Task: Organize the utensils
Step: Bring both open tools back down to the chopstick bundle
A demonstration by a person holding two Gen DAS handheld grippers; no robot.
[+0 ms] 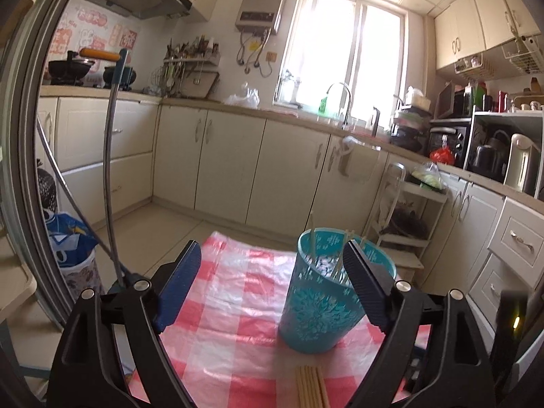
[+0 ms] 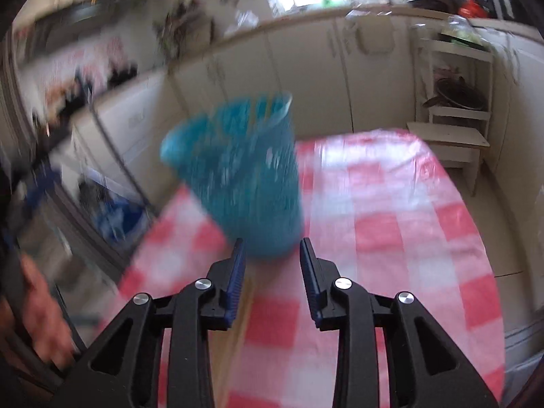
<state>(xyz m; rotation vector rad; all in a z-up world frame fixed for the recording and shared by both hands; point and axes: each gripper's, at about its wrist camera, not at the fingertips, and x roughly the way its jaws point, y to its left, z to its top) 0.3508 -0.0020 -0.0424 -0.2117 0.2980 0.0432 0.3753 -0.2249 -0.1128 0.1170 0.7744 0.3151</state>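
Note:
A teal patterned cup [image 1: 319,302] stands on the red-and-white checked tablecloth [image 1: 231,306], with a few pale chopsticks [image 1: 311,238] standing in it. A bundle of wooden chopsticks [image 1: 311,387] lies on the cloth in front of the cup. My left gripper [image 1: 272,265] is open and empty, above the cloth; its right finger [image 1: 367,285] overlaps the cup's rim. In the blurred right wrist view the cup [image 2: 244,176] stands just beyond my right gripper [image 2: 272,251], which is open and empty. A pale chopstick streak [image 2: 238,323] lies under its left finger.
A mop with a metal handle [image 1: 110,156] leans at the table's left. A white shelf cart [image 1: 408,224] stands beyond the table's far right corner, also in the right wrist view [image 2: 455,112]. Cream cabinets and counters ring the room. A hand [image 2: 40,309] shows at left.

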